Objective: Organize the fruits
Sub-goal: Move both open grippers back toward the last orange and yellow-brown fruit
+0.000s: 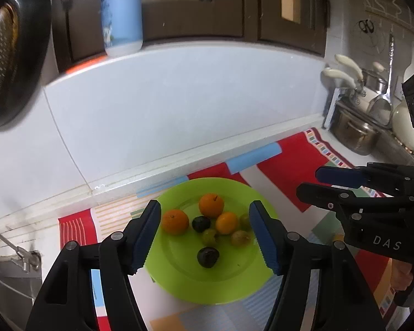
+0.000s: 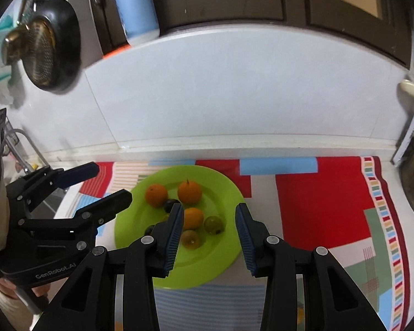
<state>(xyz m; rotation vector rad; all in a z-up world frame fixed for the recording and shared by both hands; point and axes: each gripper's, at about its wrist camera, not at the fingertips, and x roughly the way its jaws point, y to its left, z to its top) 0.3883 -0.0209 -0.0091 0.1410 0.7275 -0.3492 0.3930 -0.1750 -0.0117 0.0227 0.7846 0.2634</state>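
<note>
A lime green plate (image 1: 229, 284) lies on a patterned cloth and holds three oranges (image 1: 211, 205), two dark plums (image 1: 207, 256) and several green-yellow plums (image 1: 240, 237). My left gripper (image 1: 205, 238) is open and empty, hovering above the plate with the fruit between its fingers. My right gripper (image 2: 209, 238) is open and empty above the plate (image 2: 223, 187), over a green plum (image 2: 214, 224) and an orange (image 2: 189, 191). Each gripper shows in the other view: the right one (image 1: 312, 182) at the right, the left one (image 2: 111, 183) at the left.
The red patterned cloth (image 2: 317, 207) covers the counter against a white tiled wall. Pots (image 1: 356, 135) stand at the right. A black pan (image 2: 49, 47) hangs at the left. A blue bottle (image 1: 121, 13) stands on the ledge above. A sink edge (image 1: 11, 270) lies at the left.
</note>
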